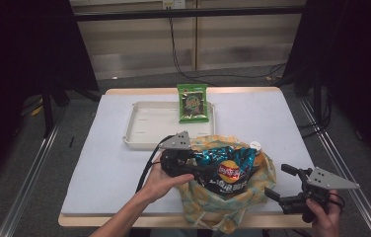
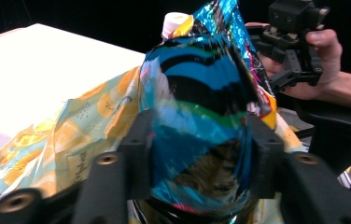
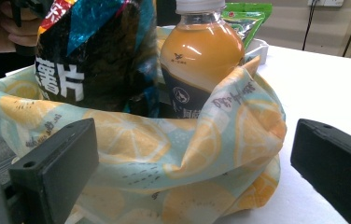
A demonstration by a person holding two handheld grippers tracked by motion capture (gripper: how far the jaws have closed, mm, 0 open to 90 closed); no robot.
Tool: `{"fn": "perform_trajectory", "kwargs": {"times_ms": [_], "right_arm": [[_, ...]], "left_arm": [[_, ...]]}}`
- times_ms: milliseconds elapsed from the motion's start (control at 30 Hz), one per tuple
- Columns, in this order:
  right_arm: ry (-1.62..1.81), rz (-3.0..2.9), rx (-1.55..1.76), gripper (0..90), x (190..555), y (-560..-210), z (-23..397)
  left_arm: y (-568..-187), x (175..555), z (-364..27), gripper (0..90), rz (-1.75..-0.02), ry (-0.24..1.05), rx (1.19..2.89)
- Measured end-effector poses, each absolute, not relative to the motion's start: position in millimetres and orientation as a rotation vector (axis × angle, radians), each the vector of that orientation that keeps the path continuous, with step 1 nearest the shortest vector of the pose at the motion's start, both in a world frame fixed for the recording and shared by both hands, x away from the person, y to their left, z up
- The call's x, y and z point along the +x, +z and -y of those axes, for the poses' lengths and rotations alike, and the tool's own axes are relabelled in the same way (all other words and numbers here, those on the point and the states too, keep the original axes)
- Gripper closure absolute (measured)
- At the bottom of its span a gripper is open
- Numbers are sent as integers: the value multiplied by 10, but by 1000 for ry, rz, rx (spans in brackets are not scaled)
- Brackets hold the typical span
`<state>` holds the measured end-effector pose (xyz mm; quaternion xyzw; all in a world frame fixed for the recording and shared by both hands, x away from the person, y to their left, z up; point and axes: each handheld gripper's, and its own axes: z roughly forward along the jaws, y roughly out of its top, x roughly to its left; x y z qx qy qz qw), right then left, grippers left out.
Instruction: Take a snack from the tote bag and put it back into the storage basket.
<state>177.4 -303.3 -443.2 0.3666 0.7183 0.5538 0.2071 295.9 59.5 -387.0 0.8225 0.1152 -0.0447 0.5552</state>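
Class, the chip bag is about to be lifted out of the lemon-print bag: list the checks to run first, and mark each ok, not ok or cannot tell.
1. Left gripper has the chip bag between its jaws, pads pressing its sides: ok.
2. Grip firm enough for a lift: cannot tell.
3. Right gripper open and apart from the lemon-print bag: ok.
4. Cloth bag steadied by anything during the lift: not ok.
5. Orange drink bottle stands upright beside the chips and could tip: cannot tell.
6. White tray has bare room beside the green snack packet: ok.
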Motion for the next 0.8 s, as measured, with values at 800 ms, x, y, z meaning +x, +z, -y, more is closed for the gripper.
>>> {"fn": "perform_trajectory", "kwargs": {"times_ms": [800], "right_arm": [[1561,-1980,1026,4,1768,-4431,3017]], "left_arm": [[-3728,2955,-637,878,-225,-147,1859]]}}
